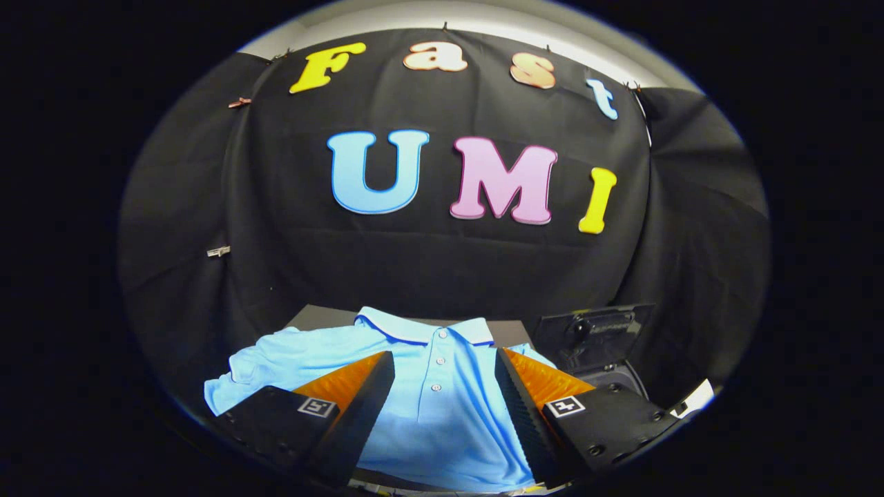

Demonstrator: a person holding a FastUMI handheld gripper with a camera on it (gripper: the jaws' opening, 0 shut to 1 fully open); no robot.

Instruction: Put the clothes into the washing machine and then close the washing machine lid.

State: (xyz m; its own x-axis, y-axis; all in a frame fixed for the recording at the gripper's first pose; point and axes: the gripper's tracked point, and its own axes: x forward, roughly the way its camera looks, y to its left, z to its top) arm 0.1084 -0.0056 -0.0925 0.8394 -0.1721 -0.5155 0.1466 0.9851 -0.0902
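Note:
A light blue polo shirt (428,393) lies spread flat on a dark table (318,316), collar away from me and its button placket running between my fingers. My gripper (442,369) hovers over the shirt's chest, open wide, with nothing pressed between the fingers. Beyond the right finger stands a small dark washing machine (608,376) with its lid (594,331) raised upright behind the drum opening.
Black cloth walls close the booth behind and on both sides. The table's far edge shows just past the collar. A white patch (697,399) lies at the right, beside the machine.

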